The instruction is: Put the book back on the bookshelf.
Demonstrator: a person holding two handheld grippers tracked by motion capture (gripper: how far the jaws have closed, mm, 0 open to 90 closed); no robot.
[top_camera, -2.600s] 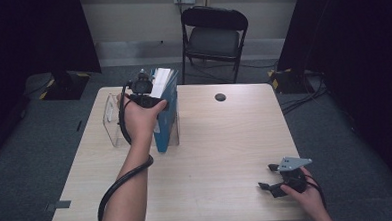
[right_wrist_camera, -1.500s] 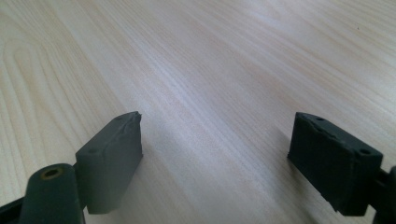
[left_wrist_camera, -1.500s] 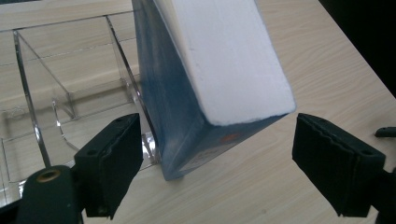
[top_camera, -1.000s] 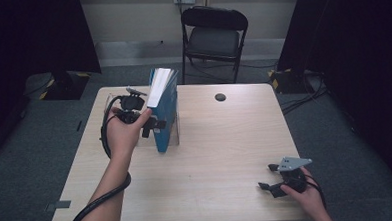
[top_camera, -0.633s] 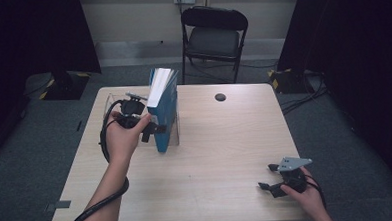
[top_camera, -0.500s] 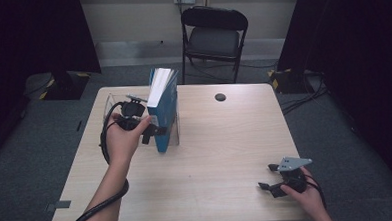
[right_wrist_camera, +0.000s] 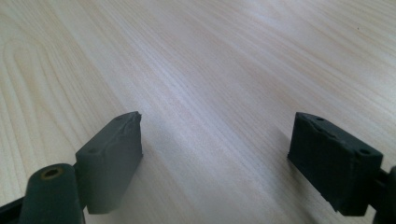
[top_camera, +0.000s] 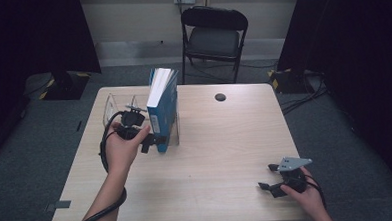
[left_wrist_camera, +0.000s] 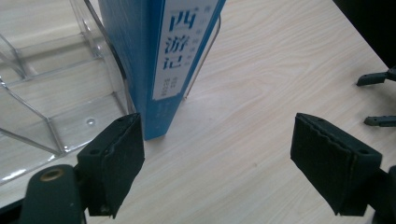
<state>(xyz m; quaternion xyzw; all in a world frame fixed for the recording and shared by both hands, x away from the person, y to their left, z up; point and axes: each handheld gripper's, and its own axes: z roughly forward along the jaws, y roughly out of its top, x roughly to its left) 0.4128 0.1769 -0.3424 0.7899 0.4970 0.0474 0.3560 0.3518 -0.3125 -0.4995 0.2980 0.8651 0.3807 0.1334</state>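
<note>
While the book stands upright in its clear holder, both claws are empty.
Book: a blue book (top_camera: 163, 109) stands on its lower edge in the near slot of a clear plastic rack (top_camera: 114, 105), at about ten o'clock on the pale wooden surface (top_camera: 221, 154); its spine, with a white label, faces the person.
Left claw: the left claw (top_camera: 153, 141) sits just at the spine's bottom corner, jaws wide apart and holding nothing; in the left gripper view one pad (left_wrist_camera: 119, 154) is right beside the book's lower corner and the other stands well out over bare wood.
Right claw: the right claw (top_camera: 268, 177) rests at about five o'clock, well apart from the book, jaws spread over bare surface, gripping nothing.
Step in hand: probably taking hold of the book by its spine, or checking how it is seated.
Doing it well: shift sideways toward the rack so the spine lies between the pads, grip above the corner where the covers are flat, close squarely, and lift straight up so the rack's thin wire divider is not dragged.
Risk: a grip at the corner alone could twist the book or tip the light rack.
</note>
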